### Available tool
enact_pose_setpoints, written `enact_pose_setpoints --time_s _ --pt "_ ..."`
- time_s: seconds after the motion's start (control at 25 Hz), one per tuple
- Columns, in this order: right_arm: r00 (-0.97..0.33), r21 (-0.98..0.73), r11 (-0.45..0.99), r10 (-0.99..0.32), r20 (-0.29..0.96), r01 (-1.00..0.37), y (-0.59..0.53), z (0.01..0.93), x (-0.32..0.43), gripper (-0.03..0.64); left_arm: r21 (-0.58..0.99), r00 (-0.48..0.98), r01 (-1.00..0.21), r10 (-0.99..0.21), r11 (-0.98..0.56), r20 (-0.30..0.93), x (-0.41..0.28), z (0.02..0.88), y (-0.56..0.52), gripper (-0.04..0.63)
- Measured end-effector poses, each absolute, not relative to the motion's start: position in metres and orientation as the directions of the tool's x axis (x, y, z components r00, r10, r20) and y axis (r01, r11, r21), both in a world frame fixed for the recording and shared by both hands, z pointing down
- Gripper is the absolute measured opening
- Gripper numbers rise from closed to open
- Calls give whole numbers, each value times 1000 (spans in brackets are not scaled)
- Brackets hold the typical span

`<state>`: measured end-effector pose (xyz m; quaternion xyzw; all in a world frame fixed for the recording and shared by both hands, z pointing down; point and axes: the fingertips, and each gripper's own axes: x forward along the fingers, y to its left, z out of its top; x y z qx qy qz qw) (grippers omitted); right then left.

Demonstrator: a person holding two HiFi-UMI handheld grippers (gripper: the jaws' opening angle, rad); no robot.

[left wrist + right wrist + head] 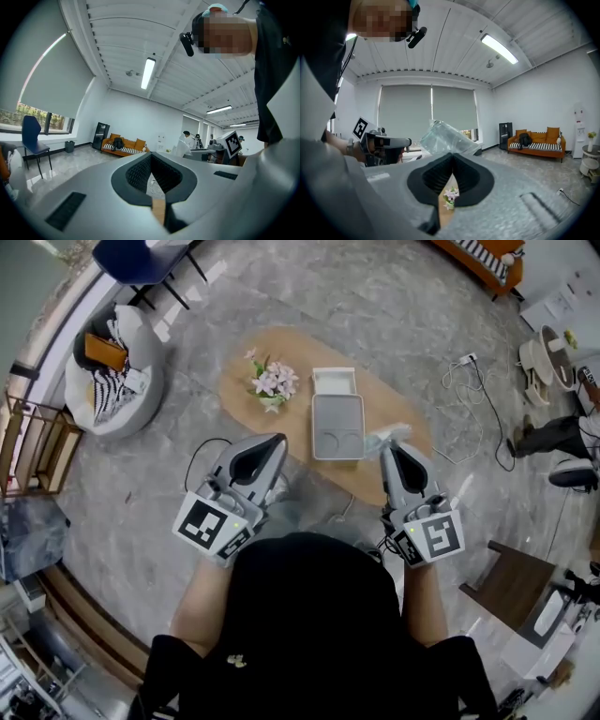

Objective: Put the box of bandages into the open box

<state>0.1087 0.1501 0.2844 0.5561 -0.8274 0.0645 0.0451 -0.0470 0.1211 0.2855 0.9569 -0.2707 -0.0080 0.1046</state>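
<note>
A white open box [315,427] lies on an oval wooden table [239,395], its lid [335,381] just beyond it. My right gripper [386,448] hovers by the open box's near right corner, shut on the box of bandages [390,432], a clear plastic pack. In the right gripper view the pack [447,139] sticks up past the right gripper [451,157]. My left gripper [278,440] is held above the table's near edge, left of the open box. In the left gripper view its jaws [151,159] meet with nothing between them.
A small pot of pink flowers [272,382] stands on the table left of the lid. Around it are a beanbag [112,381] and blue chair [141,259] far left, a cable [473,399] on the floor at right, and a dark wooden stool [511,582] near right.
</note>
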Motion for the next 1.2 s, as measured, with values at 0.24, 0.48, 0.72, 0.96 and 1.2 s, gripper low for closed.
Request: enact_pose_setpoints --time_s 0.24,0.48,0.72,0.96,1.2 --pt "-336 -63 330 -921 196 -942 102 295 78 0 218 877 -476 -477 -852 52 -75 298 78 11" --pt "-286 -87 273 -920 268 -958 73 310 68 0 247 887 -457 -458 -855 58 -89 308 46 11" --pt "-322 -58 319 -902 287 -946 45 326 71 0 254 875 -481 -476 -839 88 -88 318 26 11" --pt "-360 -104 346 -870 336 -933 12 355 91 0 258 847 -530 -514 -808 133 -76 328 2 11" --pt "-410 -126 394 -825 388 -911 -24 391 109 0 264 805 -593 -565 -761 179 -63 335 -24 11"
